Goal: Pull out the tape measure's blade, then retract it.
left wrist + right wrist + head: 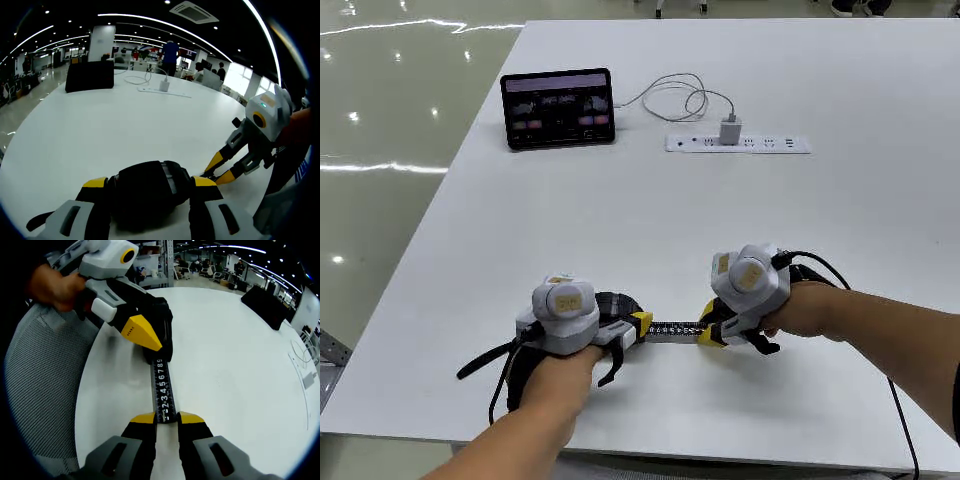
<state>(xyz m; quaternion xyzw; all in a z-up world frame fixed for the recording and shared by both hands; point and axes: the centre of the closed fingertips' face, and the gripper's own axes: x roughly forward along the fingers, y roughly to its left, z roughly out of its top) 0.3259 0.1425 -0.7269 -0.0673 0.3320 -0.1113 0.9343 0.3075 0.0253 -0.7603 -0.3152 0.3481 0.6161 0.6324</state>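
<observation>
The left tongs [150,182] were clamped around the black tape measure [161,325], which sat on the white table [670,220] near its front edge. The right tongs [167,417] pinched the end of the blade [161,385], with a short length drawn out. The pull seemed barely begun, and retraction was not yet done.

Bright overhead light, floor glare, fisheye edges

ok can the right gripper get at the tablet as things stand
Probably not yet: the right gripper is shut on the blade, and the tablet stands far across the table. The way between looks free once it lets go.
</observation>
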